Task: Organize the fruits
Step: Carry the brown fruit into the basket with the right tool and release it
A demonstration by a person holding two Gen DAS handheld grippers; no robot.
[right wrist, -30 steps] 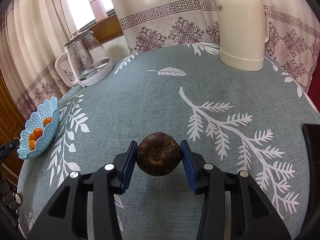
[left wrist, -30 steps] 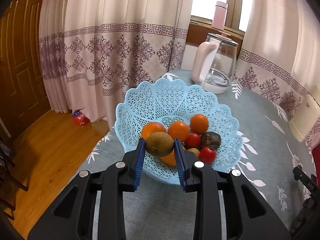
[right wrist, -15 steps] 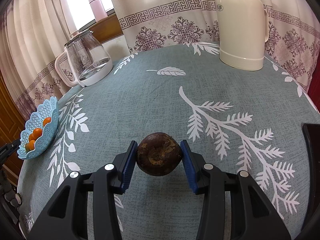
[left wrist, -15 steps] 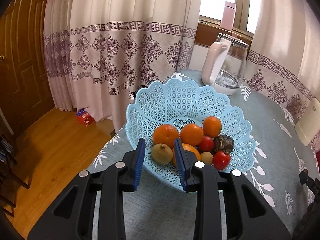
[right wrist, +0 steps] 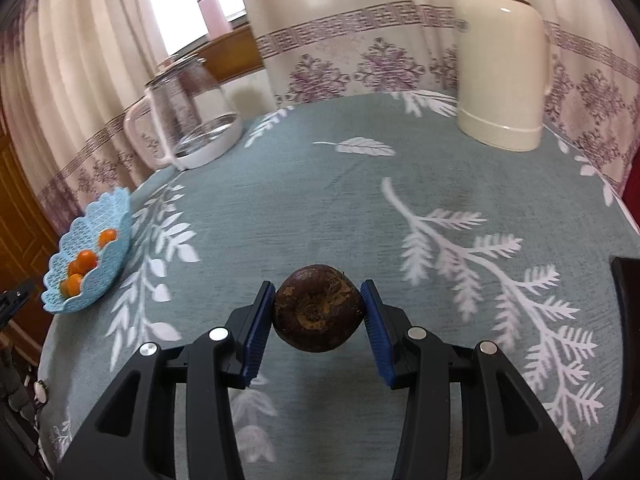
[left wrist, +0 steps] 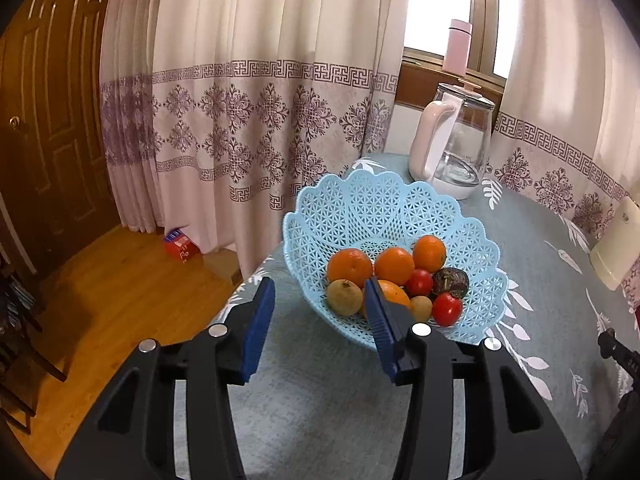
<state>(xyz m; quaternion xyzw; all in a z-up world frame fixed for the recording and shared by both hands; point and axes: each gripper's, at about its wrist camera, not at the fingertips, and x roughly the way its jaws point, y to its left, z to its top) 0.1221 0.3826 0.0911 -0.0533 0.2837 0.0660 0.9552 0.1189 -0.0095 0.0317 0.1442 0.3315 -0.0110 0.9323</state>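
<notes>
Released and backed off since a second ago: left gripper (left wrist: 318, 322) now spread wide and empty, drawn to the near-left of the blue basket (left wrist: 356, 204), with the brownish-green fruit (left wrist: 345, 297) it carried now lying at the basket's front beside the oranges (left wrist: 394, 266). Lies low in the hollow against the other fruit — likely so nothing rolls out over the scalloped rim. Further right, red tomatoes (left wrist: 447, 309) and one dark wrinkled fruit (left wrist: 450, 281) in the same pile; glass kettle (left wrist: 456, 148) behind on the table (left wrist: 320, 408). Over on the right gripper (right wrist: 319, 312), fingers clenched on a dark brown round fruit (right wrist: 318, 308), held clear above the cloth and well apart from the basket — probably next in line for it. Left wrist view alone gives the basket's full contents; right wrist view alone shows the held fruit, the cream jug (right wrist: 500, 72) and how far off the basket sits at the table's left edge.
</notes>
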